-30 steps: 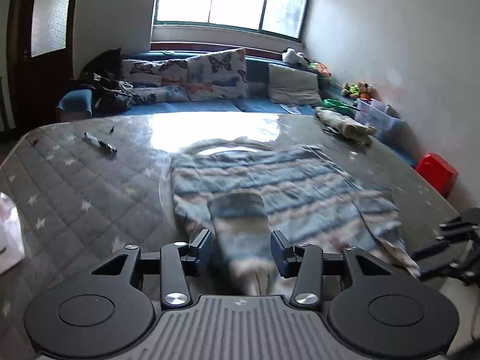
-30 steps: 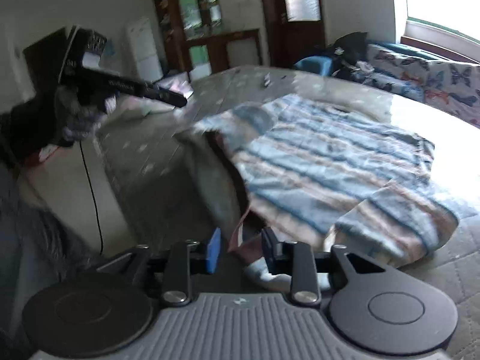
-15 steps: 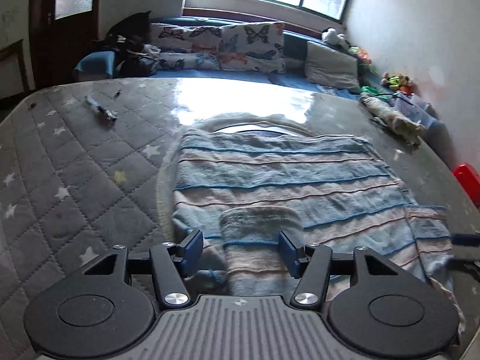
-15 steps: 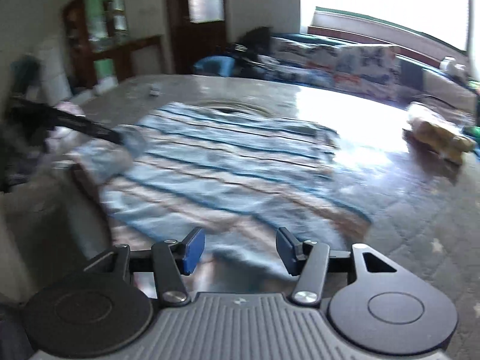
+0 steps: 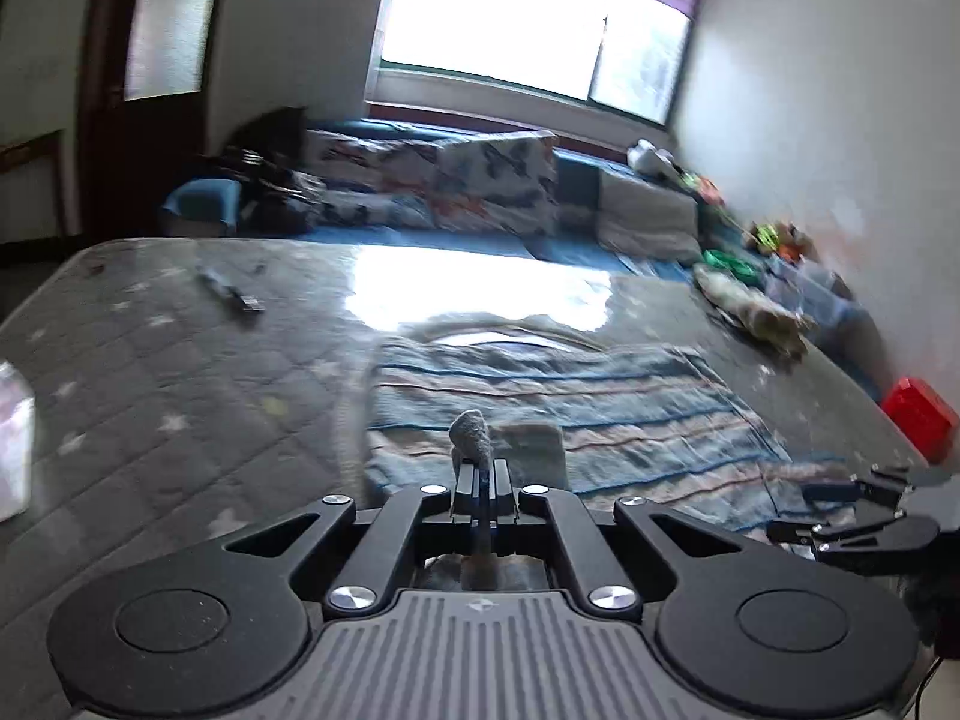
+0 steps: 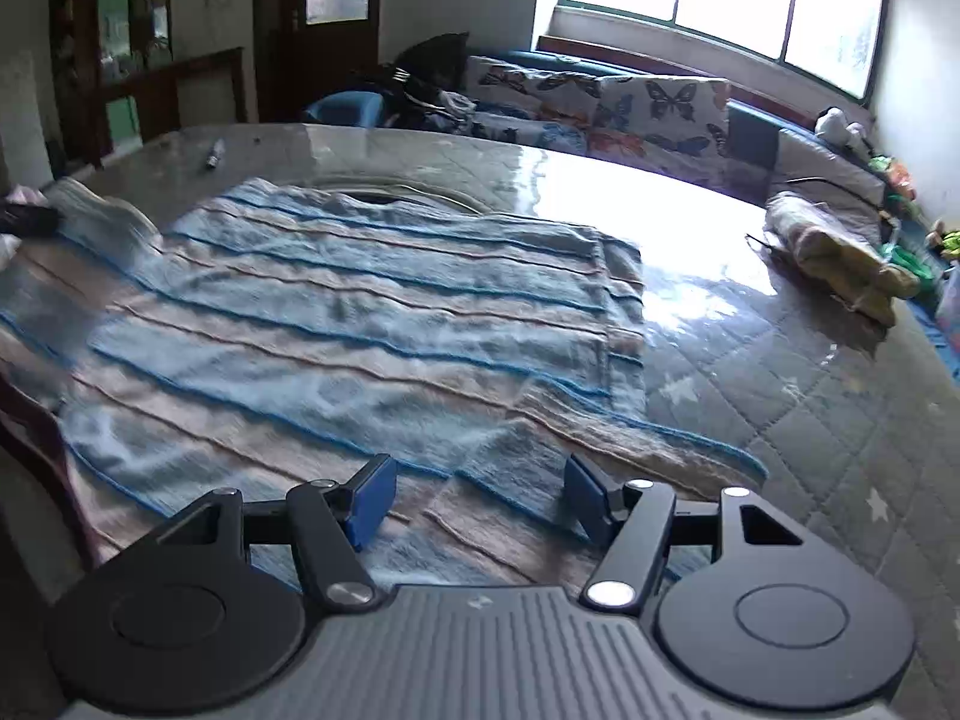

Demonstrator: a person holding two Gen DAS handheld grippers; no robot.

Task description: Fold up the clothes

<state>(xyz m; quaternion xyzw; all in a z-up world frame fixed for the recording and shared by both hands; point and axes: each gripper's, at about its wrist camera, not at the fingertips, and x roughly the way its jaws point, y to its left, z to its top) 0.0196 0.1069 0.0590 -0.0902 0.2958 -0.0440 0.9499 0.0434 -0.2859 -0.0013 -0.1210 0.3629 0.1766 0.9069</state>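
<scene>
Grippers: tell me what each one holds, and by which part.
The left gripper is shut on a pinched fold of the striped sweater, at its near sleeve. The right gripper holds nothing: its jaws are opening over the sweater's near edge.

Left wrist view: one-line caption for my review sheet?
Left tongs shut on a pinch of the striped garment spread over the quilted mattress.

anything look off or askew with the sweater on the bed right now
Somewhat. The striped sweater lies mostly flat on the mattress, but its near sleeve is folded in at a slant, and the left gripper has pinched a tuft of its hem upward.
</scene>
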